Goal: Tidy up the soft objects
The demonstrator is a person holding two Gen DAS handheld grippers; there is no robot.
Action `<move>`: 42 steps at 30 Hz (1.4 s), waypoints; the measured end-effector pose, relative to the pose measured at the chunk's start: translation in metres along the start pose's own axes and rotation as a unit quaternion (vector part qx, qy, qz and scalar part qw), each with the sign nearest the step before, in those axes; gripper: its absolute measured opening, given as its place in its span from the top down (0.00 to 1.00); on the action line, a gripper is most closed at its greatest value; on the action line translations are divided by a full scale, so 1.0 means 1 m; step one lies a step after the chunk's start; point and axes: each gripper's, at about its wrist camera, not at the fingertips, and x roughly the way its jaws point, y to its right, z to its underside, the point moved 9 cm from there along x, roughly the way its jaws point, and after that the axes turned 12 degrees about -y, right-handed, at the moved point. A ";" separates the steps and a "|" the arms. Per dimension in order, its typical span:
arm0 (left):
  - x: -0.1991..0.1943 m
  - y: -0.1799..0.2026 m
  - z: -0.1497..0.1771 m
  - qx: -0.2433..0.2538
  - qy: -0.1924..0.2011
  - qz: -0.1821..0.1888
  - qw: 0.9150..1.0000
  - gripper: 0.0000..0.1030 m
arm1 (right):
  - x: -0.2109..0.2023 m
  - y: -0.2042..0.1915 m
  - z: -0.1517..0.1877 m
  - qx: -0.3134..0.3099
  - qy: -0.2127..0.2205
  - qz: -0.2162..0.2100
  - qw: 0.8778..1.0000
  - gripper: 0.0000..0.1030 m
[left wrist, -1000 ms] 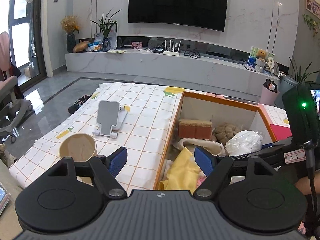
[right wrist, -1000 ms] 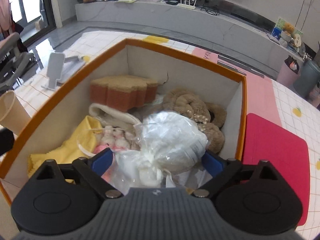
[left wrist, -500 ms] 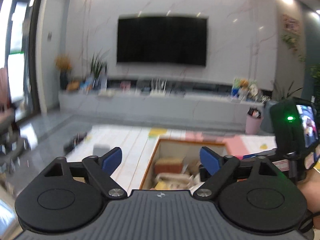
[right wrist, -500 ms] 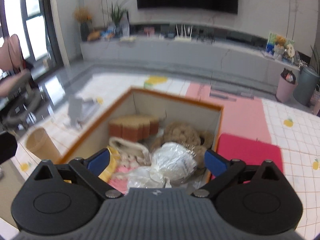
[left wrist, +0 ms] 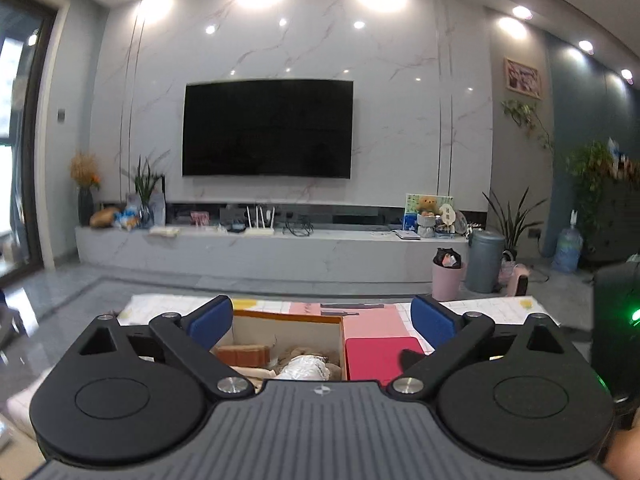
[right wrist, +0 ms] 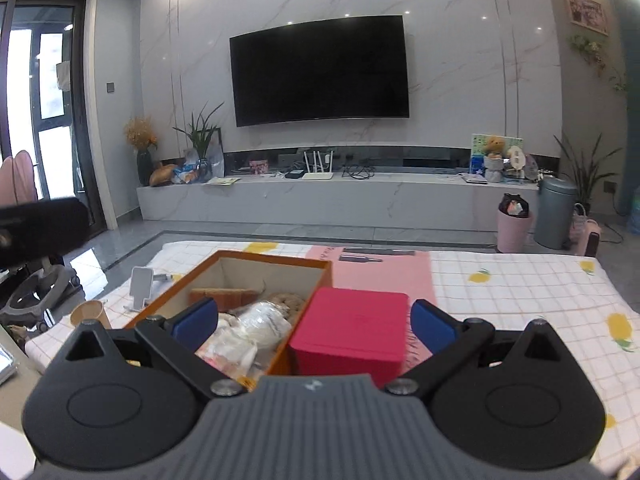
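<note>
Half the box (left wrist: 288, 322) behind left tool (left wrist: 322, 322)

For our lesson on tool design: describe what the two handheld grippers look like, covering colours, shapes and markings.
The left gripper and right gripper look alike: a grey ribbed body with a small emblem, two round black discs at the sides, black linkage arms on silver pivot pins, and blue fingertip pads. A black unit with a green light shows at the left view's right edge.

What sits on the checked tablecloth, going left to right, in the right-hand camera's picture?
Paper cup → white phone stand → orange-rimmed box of soft things → pink-red lid.
</note>
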 end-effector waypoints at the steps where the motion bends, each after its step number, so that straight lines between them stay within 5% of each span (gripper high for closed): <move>1: -0.001 0.004 0.002 0.005 0.005 -0.009 1.000 0.00 | -0.007 0.004 0.002 -0.001 0.003 0.006 1.000 0.03; 6: 0.005 0.030 0.022 0.011 -0.001 -0.038 0.999 0.00 | -0.040 0.019 0.019 0.015 0.024 0.011 1.000 0.03; 17: 0.014 0.063 0.050 0.061 -0.014 -0.025 0.998 0.00 | -0.057 0.041 0.061 0.023 0.039 0.046 0.998 0.03; 24: 0.029 0.075 0.072 0.027 -0.053 0.030 0.998 0.00 | -0.059 0.062 0.075 0.020 0.032 0.061 0.997 0.03; 34: 0.035 0.082 0.086 0.033 -0.068 0.018 0.997 0.00 | -0.045 0.076 0.093 0.014 -0.004 0.080 0.997 0.03; 42: 0.031 0.082 0.083 0.021 -0.069 0.021 0.997 0.00 | -0.054 0.078 0.090 0.016 0.008 0.084 0.996 0.03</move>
